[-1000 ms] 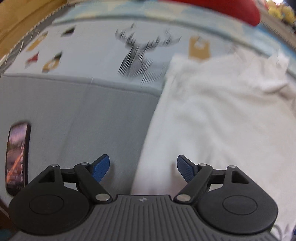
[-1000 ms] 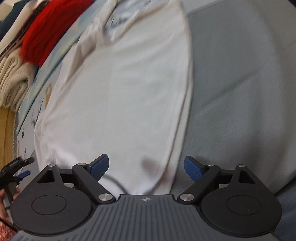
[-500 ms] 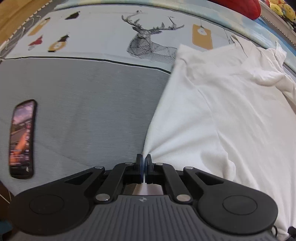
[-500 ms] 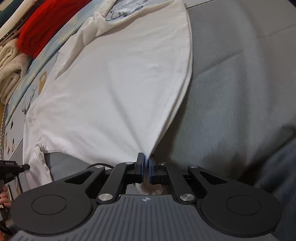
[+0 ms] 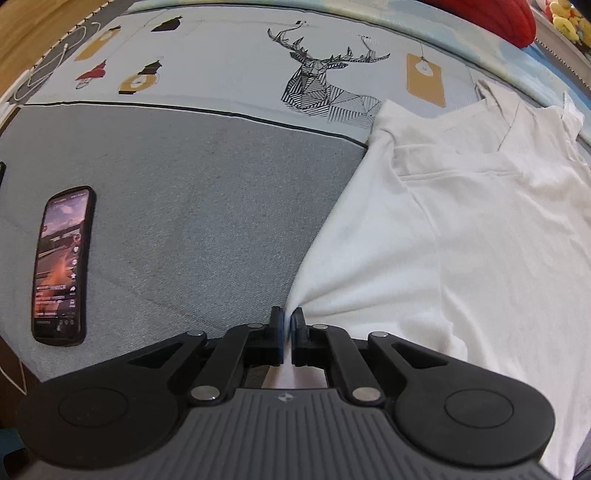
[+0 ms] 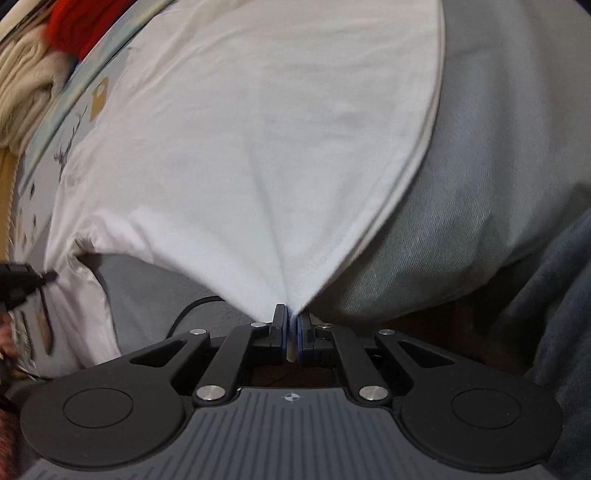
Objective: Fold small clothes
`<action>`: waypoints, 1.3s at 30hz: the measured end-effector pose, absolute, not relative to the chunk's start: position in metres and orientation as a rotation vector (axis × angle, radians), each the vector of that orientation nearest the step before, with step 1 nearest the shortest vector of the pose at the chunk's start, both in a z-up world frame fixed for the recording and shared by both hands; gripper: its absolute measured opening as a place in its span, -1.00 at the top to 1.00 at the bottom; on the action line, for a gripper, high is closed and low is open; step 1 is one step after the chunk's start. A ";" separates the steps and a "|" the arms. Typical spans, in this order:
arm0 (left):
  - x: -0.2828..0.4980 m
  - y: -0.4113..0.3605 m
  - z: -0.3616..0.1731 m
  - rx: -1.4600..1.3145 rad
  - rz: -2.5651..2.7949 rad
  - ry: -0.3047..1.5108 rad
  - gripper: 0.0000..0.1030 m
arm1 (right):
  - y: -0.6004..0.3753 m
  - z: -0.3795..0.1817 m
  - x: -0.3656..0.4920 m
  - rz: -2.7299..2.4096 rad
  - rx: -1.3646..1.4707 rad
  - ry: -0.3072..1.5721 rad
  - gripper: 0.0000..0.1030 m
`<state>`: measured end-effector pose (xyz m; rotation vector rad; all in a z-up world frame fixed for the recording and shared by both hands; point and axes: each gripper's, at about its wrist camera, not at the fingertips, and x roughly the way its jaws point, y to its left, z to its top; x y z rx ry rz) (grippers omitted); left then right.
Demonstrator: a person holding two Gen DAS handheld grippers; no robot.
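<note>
A white T-shirt [image 5: 480, 240] lies spread on the grey bed cover [image 5: 184, 203]. My left gripper [image 5: 287, 317] pinches its near left hem corner. The jaws are opening slightly, and cloth still sits between the blue pads. In the right wrist view the same shirt [image 6: 258, 129] rises in a taut peak to my right gripper [image 6: 291, 317], which is shut on the hem's other corner. The hem between the two grips is lifted off the cover. The left gripper's black tip [image 6: 22, 280] shows at that view's left edge.
A lit phone [image 5: 61, 266] lies on the grey cover at the left. Beyond it is a pale sheet with a deer print [image 5: 325, 85]. A red garment [image 5: 491, 14] and a cream knit pile [image 6: 26, 85] sit at the far edge. Dark blue-grey cloth [image 6: 554, 314] lies at the right.
A second ago both grippers stood open over the shirt's hem. They shut on its corners and have since raised the hem a little, pulling the cloth taut.
</note>
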<state>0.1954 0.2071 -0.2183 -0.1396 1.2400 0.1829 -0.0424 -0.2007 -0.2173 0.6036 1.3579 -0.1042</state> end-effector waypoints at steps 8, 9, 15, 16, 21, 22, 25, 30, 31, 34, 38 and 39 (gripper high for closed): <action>0.158 0.210 -0.196 -0.089 0.126 1.177 -0.65 | -0.219 -0.167 -0.034 -0.067 0.457 1.217 -0.25; 0.150 0.211 -0.198 -0.096 0.121 1.187 -0.65 | -0.219 -0.153 -0.032 -0.050 0.413 1.171 -0.28; 0.102 0.214 -0.225 -0.074 0.110 1.281 -0.65 | -0.208 -0.080 -0.034 0.154 0.211 0.968 -0.39; 0.095 0.215 -0.230 -0.080 0.108 1.300 -0.65 | -0.200 -0.077 -0.034 0.216 0.196 0.971 -0.40; 0.065 0.218 -0.253 -0.087 0.079 1.371 -0.65 | -0.132 -0.101 -0.022 0.515 0.171 1.048 -0.40; 0.062 0.220 -0.258 -0.088 0.079 1.379 -0.65 | -0.120 -0.110 -0.020 0.556 0.168 1.076 -0.39; 0.057 0.230 -0.273 -0.164 0.072 1.408 -0.82 | -0.087 -0.132 -0.014 0.610 0.171 1.144 -0.39; 0.055 0.251 -0.280 -0.376 -0.039 1.433 0.22 | -0.060 -0.140 -0.001 0.616 0.181 1.199 -0.37; 0.055 0.254 -0.277 -0.432 -0.057 1.456 0.56 | -0.058 -0.138 -0.002 0.621 0.173 1.195 -0.38; 0.052 0.254 -0.264 -0.460 -0.071 1.442 0.82 | -0.058 -0.137 -0.009 0.632 0.154 1.181 -0.38; 0.057 0.251 -0.228 -0.533 -0.141 1.389 0.83 | -0.046 -0.153 -0.005 0.640 0.134 1.200 -0.38; 0.060 0.250 -0.215 -0.547 -0.164 1.372 0.83 | -0.042 -0.158 -0.005 0.662 0.125 1.204 -0.38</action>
